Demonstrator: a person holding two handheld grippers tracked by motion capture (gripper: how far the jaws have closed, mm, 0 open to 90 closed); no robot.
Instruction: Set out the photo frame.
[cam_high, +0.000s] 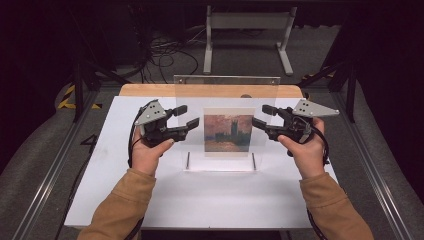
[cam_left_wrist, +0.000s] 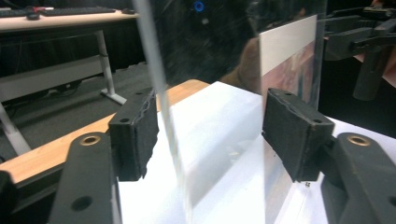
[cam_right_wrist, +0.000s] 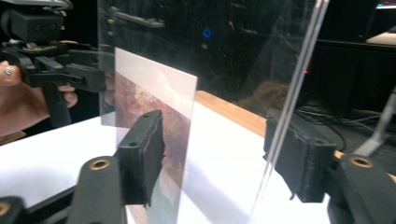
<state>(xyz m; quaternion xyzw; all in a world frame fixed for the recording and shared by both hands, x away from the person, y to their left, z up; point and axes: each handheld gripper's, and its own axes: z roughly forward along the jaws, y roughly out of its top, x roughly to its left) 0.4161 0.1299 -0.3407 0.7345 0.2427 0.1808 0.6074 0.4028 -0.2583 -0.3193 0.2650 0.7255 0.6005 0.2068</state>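
Two grippers, left (cam_high: 186, 116) and right (cam_high: 261, 115), jaws open, straddling side edges of clear frame (cam_high: 226, 92) holding print (cam_high: 228, 132), upright mid-tabletop (cam_high: 200, 200). Behind: metal stand (cam_high: 247, 22), floor cables (cam_high: 165, 50).

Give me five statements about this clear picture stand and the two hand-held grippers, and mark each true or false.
1. The clear acrylic picture stand stands upright on the white table top. True.
2. The printed picture in reddish-brown tones lies flat on the table. False: it stands upright in the stand.
3. The left hand-held gripper has its jaws apart, one on each side of the stand's edge. True.
4. The right hand-held gripper is clamped shut on the picture. False: its pads stand off the panel.
5. A red cup stands beside the stand. False: there is no cup.
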